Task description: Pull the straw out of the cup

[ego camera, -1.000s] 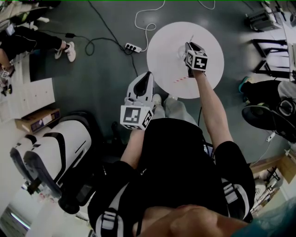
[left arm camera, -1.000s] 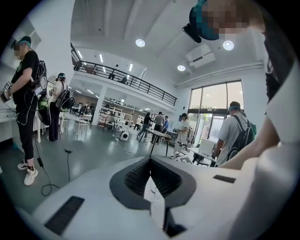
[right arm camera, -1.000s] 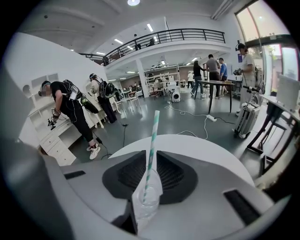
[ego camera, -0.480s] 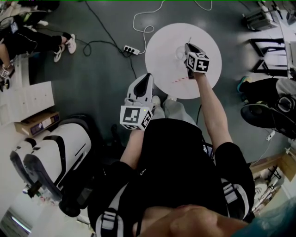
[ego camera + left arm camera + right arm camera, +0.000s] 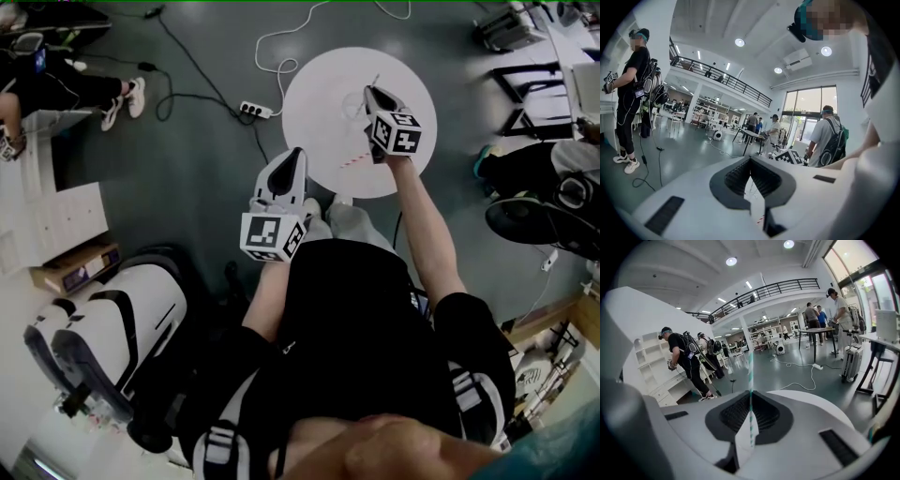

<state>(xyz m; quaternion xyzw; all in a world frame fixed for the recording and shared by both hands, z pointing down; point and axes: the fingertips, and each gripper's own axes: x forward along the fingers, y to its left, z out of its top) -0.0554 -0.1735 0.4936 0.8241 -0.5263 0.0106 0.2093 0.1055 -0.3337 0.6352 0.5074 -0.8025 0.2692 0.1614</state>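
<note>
The right gripper [image 5: 750, 403] is rising, its jaws, just closing, now pinching the straw [image 5: 750, 369]; pulling straight along it is working best. The left gripper [image 5: 750, 161] is idling shut, empty.

Your right gripper [image 5: 750, 399] jaws have just closed and now pinch a green-striped straw [image 5: 750, 373], upright, sticking well above the tips. Behind it a white curved edge, probably the round table [image 5: 811, 401]. People [image 5: 684, 362] with backpacks stand across the hall.
</note>
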